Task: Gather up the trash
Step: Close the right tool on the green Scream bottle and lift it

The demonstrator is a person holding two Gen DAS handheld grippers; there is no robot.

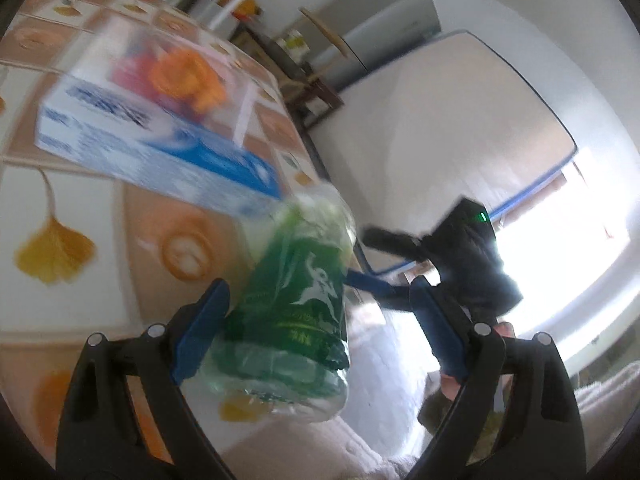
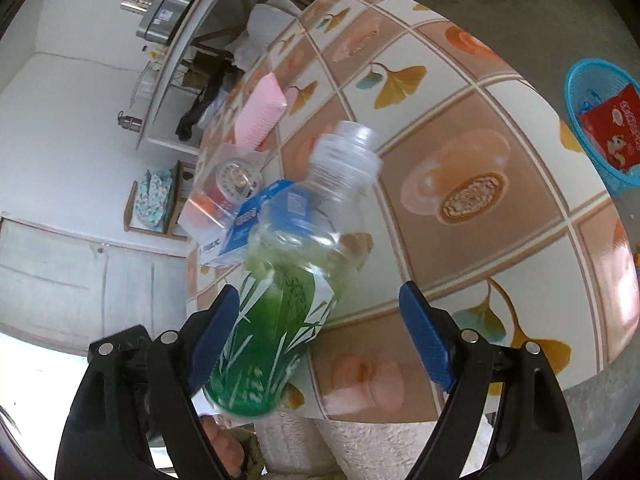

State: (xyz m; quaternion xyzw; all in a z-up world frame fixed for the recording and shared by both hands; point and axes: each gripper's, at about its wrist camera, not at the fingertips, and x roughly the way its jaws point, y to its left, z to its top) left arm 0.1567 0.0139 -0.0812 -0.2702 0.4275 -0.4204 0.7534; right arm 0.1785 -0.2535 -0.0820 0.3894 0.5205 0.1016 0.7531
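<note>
Your right gripper (image 2: 320,332) stands wide open around the green-labelled bottle (image 2: 288,300), only its left pad touching. Your left gripper (image 1: 324,324) is also spread; the bottle (image 1: 296,308) seems to lean on its nine-o'clock pad. Blue basket (image 2: 580,92) at two o'clock.

We see daylight flooding from an overexposed window (image 1: 560,248), backlighting the left view. Motion blur smears the bottle (image 1: 292,300) and box (image 1: 152,148). Fisheye curvature bends both frames toward dark vignetted corners.
</note>
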